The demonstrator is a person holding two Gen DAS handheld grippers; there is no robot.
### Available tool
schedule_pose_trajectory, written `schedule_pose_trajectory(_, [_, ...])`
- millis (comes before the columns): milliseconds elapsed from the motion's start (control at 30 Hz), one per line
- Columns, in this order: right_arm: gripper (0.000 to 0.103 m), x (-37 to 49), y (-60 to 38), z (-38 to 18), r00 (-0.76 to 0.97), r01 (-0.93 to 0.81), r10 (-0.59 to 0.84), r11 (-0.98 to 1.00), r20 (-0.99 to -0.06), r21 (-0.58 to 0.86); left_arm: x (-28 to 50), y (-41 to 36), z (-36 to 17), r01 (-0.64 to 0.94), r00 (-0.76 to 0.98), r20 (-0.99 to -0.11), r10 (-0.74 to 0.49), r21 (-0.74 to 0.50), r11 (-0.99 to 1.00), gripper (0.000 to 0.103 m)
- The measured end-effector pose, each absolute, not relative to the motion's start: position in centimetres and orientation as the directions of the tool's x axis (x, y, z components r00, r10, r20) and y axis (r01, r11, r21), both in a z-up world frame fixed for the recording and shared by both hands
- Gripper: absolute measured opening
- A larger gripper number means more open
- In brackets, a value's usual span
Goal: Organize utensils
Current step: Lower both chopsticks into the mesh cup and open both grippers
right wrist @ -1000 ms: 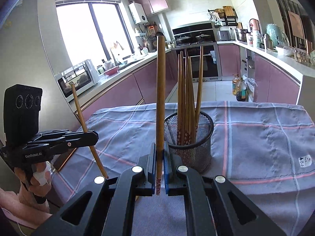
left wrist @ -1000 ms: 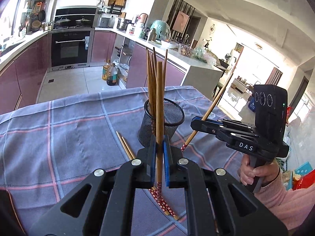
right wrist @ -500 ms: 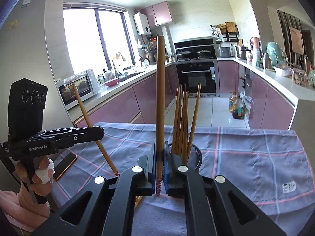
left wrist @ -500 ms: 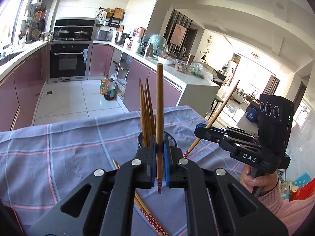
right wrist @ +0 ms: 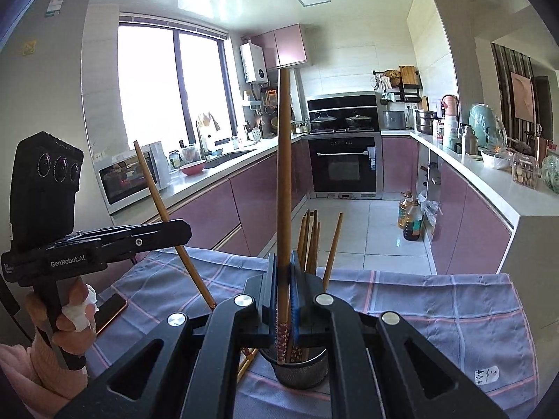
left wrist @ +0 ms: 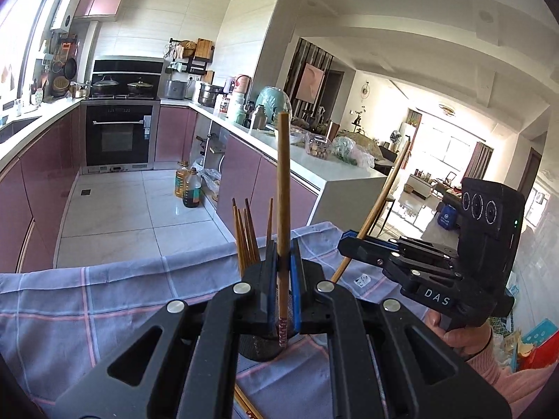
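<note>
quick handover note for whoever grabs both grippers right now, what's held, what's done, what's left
Left gripper: shut on one chopstick, held upright.
Right gripper: shut on another chopstick, upright, patterned tip just above the mesh cup.
Cup stands on the checked cloth, with several chopsticks already in it.
Left to do: drop both held chopsticks into the cup, then fetch the loose ones lying on the cloth near the cup.

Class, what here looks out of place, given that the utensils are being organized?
Loose chopsticks lie flat on the checked cloth beside the mesh holder, while the others stand upright in it. A phone also lies near the cloth's edge.
</note>
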State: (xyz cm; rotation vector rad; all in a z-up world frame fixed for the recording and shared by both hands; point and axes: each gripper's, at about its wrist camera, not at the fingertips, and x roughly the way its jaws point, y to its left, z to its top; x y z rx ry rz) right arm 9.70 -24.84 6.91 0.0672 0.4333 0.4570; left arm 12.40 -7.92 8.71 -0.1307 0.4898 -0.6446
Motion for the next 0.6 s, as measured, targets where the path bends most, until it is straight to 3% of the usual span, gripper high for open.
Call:
schedule_pose_trajectory(233, [0.006,11.5,-24.4,5.7,0.799,-0.397,0.423,0.905,-0.426,0.155,13.5,-9.7,8.8,0.534,0.703,-0.412,-0.579,-0.231,0.813,0.007])
schedule_pose_trajectory(600, [0.006,12.7,-23.7,2.9,0.752,-0.388,0.409,0.909,-0.517,0.154,15.2,-12.6,4.3,0.541,0.648,-0.544,-0.534,-0.166,0.825,0.007])
